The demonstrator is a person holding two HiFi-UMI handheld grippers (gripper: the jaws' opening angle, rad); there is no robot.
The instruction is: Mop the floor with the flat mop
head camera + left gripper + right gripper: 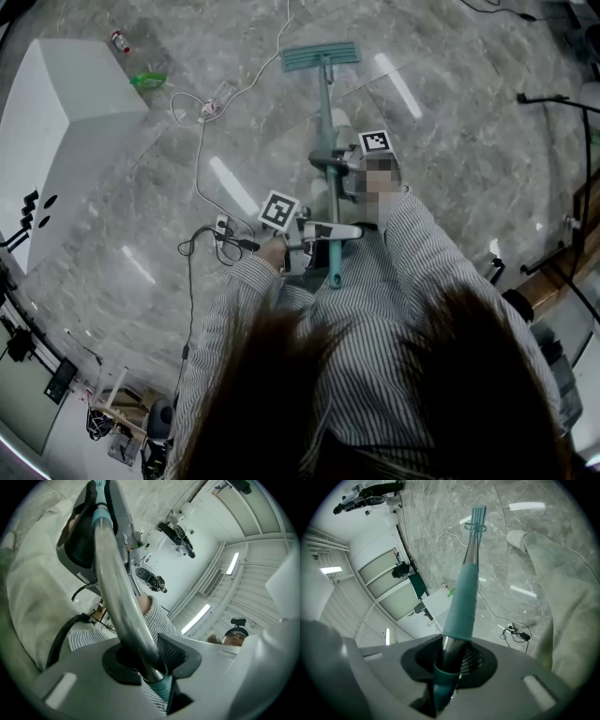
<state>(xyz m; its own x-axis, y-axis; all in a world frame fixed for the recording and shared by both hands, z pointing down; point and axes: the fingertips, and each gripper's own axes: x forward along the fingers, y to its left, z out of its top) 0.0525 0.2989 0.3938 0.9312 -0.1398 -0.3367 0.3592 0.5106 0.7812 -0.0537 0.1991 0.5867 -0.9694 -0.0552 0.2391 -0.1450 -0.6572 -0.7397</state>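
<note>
The flat mop's teal head lies flat on the grey marble floor ahead of the person, and its handle runs back to a teal end at the person's waist. My right gripper is shut on the handle about midway along. My left gripper is shut on it near the top end. In the right gripper view the jaws clamp the pole below its teal sleeve, with the mop head far off. In the left gripper view the jaws clamp the metal pole.
A white cabinet stands at the left. White cables and a black lead with a power strip trail over the floor left of the mop. A green object and a small bottle lie by the cabinet. Black stands are at the right.
</note>
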